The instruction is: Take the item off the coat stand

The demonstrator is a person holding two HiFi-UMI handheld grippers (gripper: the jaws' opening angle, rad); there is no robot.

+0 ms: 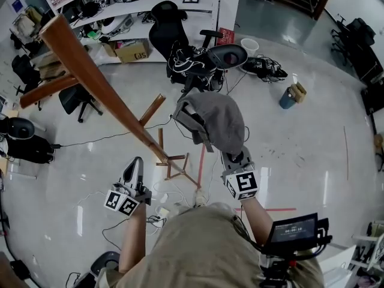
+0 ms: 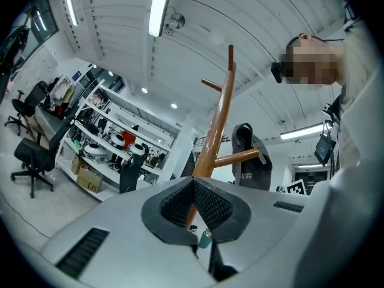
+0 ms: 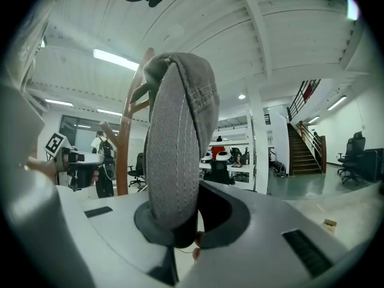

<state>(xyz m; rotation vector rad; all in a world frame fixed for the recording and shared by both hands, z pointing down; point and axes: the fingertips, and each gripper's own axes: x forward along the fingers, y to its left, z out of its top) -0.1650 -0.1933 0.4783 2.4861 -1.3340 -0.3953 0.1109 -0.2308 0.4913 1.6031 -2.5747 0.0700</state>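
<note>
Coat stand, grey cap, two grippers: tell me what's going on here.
A person holds a gripper in each hand. The right gripper is shut on the grey cap, holding it up beside the wooden coat stand, apparently clear of its pegs. The left gripper is shut on nothing, near the stand's pole.

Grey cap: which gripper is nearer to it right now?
Right. The right gripper is shut on the grey cap. The left gripper, shut and empty, sits apart to the cap's left, on the other side of the coat stand.
</note>
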